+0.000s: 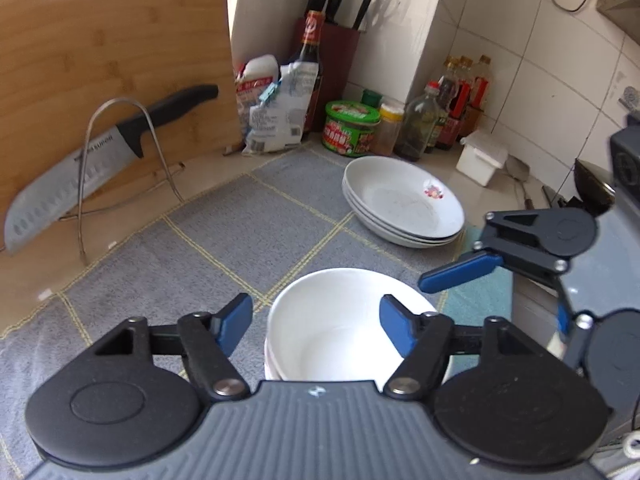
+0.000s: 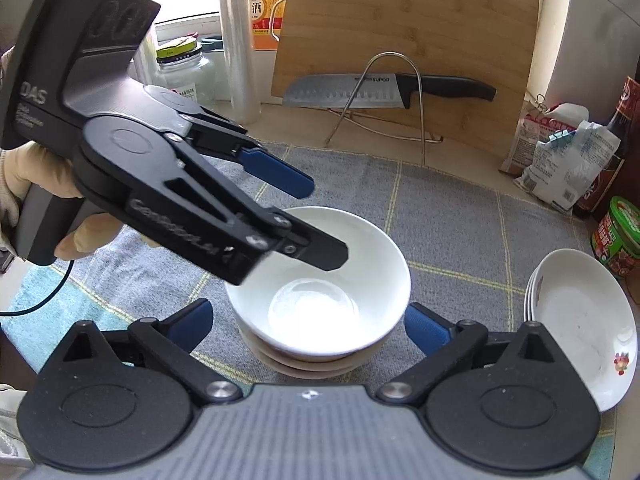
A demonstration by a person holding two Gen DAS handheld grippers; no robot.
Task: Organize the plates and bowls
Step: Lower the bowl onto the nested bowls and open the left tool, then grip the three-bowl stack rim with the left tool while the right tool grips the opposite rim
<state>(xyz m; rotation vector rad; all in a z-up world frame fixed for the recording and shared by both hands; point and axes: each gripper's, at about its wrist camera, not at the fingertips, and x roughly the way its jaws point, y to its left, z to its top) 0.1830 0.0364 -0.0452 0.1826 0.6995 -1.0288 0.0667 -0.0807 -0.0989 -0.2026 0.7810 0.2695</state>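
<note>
While our left gripper (image 1: 316, 322) and right gripper (image 2: 308, 322) are hanging open and empty, we're hovering over the stacked bowls (image 2: 320, 280) mid-counter.

The left tongs (image 2: 320, 220) point forward and downward, jaws parted with nothing pressed between the blue pads; one black finger (image 2: 320, 250) reaches out ahead while the other blue-padded finger (image 2: 276, 172) sits behind it. A gloved hand (image 2: 36, 184) wraps the grey handle, thumb and fingers curled around it. The right tongs (image 2: 308, 320) also tilt downward, their jaws spread wide and gripping nothing, blue pads (image 2: 426, 330) well apart.
</note>
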